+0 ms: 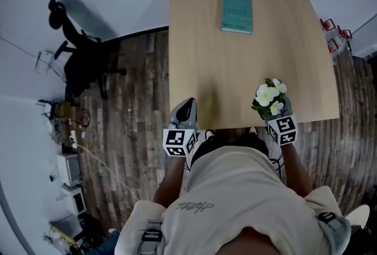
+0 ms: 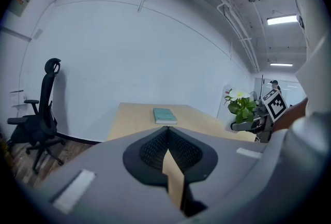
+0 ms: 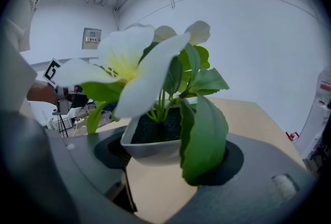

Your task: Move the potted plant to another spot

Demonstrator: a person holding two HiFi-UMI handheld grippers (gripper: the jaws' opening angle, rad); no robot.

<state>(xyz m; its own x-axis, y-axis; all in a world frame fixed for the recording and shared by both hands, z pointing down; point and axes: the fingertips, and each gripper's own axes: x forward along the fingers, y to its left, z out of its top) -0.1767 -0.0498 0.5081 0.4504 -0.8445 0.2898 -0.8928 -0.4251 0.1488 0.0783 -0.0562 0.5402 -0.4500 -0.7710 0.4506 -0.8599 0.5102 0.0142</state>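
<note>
The potted plant, white flowers and green leaves in a small pale pot, hangs over the near right edge of the wooden table. My right gripper is shut on the pot, a dark pad on either side of it. In the left gripper view the plant shows at the right, held off the tabletop. My left gripper sits at the table's near edge, left of the plant, shut with nothing in it.
A teal book lies near the table's far edge. A black office chair stands on the wood floor to the left, by the white wall. Equipment and cables crowd the floor at the lower left.
</note>
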